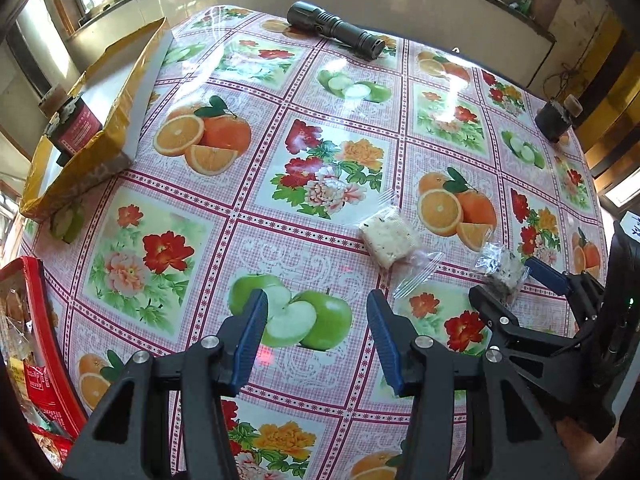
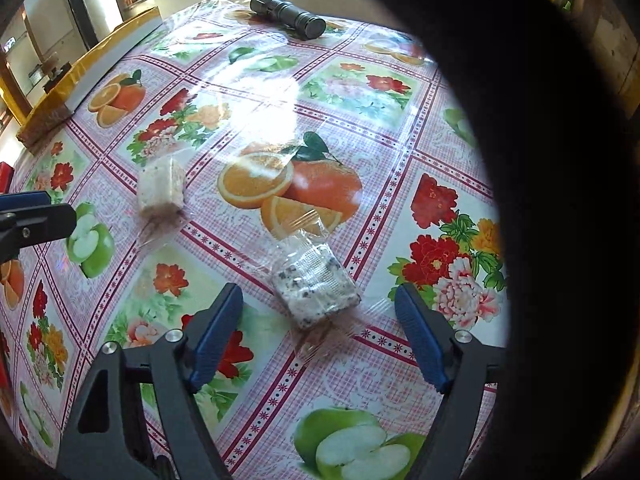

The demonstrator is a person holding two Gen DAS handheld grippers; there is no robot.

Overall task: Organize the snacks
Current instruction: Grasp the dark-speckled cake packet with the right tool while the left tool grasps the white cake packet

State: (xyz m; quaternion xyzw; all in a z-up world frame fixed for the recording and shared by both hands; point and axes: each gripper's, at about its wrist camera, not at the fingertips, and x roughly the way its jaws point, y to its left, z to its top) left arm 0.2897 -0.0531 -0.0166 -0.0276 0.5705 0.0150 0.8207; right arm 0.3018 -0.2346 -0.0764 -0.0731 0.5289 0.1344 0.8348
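While both grippers are hanging over the table [image 1: 256,236], the right gripper [image 2: 318,322] is straddling a speckled snack [image 2: 316,290] with jaws apart near the right edge; the left gripper [image 1: 316,316] is gaping empty beside a pale snack [image 1: 388,238].

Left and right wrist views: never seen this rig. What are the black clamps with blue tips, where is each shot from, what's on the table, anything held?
No robot arm here: a person holds a two-finger gripper in each hand, each with a fisheye camera looking along its fingers.

In the left wrist view, the left gripper is open over the fruit-and-flower plastic tablecloth, holding nothing. The right gripper enters from the right.

In the right wrist view, the right gripper is open around the clear-wrapped speckled white snack bar, not yet closed on it.

Also on the table: a second clear-wrapped pale snack bar, a black metal flashlight, a yellow open cardboard box and a red snack box.
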